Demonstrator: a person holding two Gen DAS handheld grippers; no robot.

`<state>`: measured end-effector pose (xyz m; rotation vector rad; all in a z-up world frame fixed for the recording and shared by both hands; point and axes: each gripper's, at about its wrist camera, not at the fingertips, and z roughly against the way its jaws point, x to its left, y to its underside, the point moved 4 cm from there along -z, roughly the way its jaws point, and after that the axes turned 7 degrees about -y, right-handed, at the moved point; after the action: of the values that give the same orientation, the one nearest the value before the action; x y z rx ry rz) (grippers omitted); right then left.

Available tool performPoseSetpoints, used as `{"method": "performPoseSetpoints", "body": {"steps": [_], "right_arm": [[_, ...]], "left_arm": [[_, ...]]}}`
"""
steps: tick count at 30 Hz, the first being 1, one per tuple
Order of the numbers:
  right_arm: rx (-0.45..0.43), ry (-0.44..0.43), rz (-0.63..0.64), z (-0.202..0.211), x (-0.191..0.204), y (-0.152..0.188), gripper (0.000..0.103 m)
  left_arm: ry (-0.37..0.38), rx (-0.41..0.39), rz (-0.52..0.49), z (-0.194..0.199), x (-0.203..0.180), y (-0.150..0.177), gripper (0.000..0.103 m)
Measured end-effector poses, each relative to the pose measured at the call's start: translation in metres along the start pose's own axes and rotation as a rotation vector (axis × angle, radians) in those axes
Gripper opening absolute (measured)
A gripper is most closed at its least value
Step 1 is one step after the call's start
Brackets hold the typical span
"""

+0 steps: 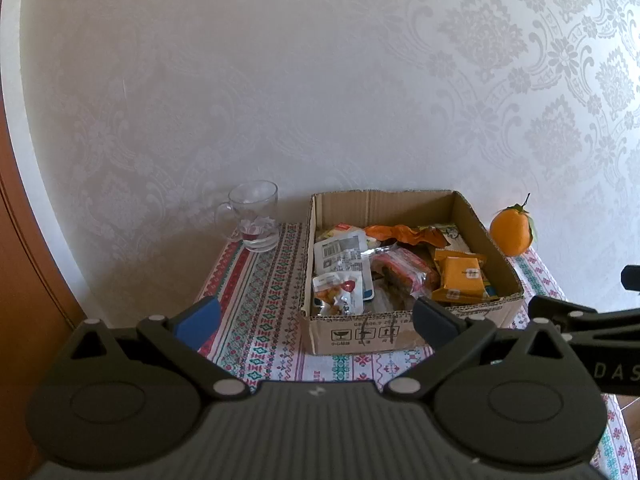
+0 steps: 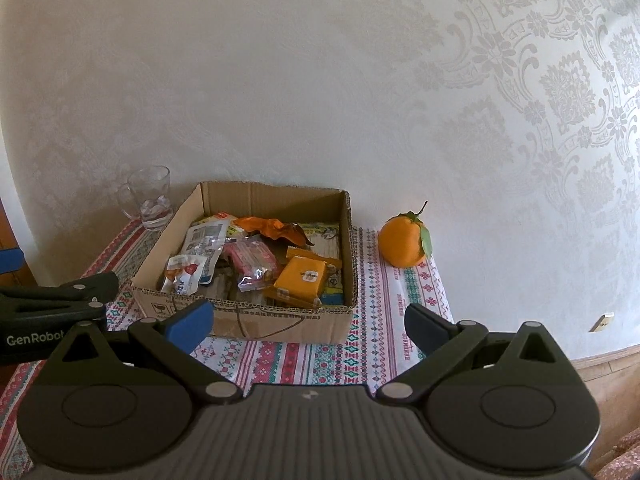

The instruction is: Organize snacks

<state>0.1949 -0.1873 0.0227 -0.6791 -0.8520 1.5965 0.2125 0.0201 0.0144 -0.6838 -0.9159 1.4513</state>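
Pale damask wallpaper [image 1: 320,80] fills upper frame; patterned tablecloth [image 2: 304,360] lower centre; brown wood panel [image 1: 24,280] left edge.

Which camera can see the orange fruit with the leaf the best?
The right wrist view shows it best: the orange stands clear on the tablecloth, to the right of the cardboard box, with stem and green leaf plain. In the left wrist view the orange sits near the edge, its lower left part hidden behind the box wall.

Home (damask wallpaper [image 1: 520,60], tablecloth [image 1: 260,300]).
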Motion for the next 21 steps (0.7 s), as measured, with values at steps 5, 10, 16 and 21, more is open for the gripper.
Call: {"method": "performPoseSetpoints", "body": {"steps": [5,10,16,21], "right_arm": [[0.000,-0.001,0.000,-0.0007,-0.0005,0.0002,0.103],[-0.001,0.000,0.001,-0.0005,-0.0004,0.0002,0.103],[0.000,0.001,0.000,-0.0005,-0.0001,0.0001,0.103],[0.001,0.002,-0.002,-0.0005,-0.0002,-0.0001,0.103]], "left_arm": [[0.001,0.004,0.004,0.0003,-0.0010,-0.0007,0.102],[0.002,0.006,0.005,0.0002,-0.0009,-0.0010,0.102],[0.002,0.007,0.004,-0.0001,-0.0007,-0.0010,0.102],[0.002,0.009,0.003,-0.0001,-0.0010,-0.0008,0.102]]}}
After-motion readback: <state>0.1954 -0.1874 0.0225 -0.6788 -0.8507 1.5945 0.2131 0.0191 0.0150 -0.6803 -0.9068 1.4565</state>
